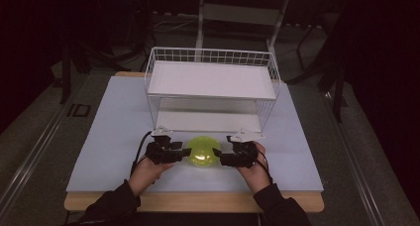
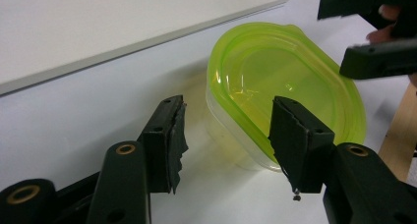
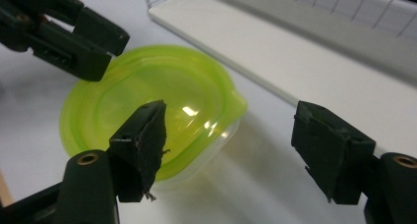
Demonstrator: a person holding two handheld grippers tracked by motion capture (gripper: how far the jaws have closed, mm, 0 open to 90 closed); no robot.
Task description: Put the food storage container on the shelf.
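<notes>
Container (image 1: 202, 152) with a yellow-green lid sits on the pale worktop (image 1: 109, 137), just in front of the white wire rack (image 1: 212, 82) — the landmark here. Left gripper (image 1: 184, 152) lies at the container's left side, jaws parted wide, holding nothing; in the left gripper view one jaw stands over the lid's near rim, the other beside the container (image 2: 280, 91). Right gripper (image 1: 219, 155) lies at the container's right side — jaws likewise wide apart and empty, one above the lid's edge (image 3: 147, 106). Both hands rest on the worktop.
</notes>
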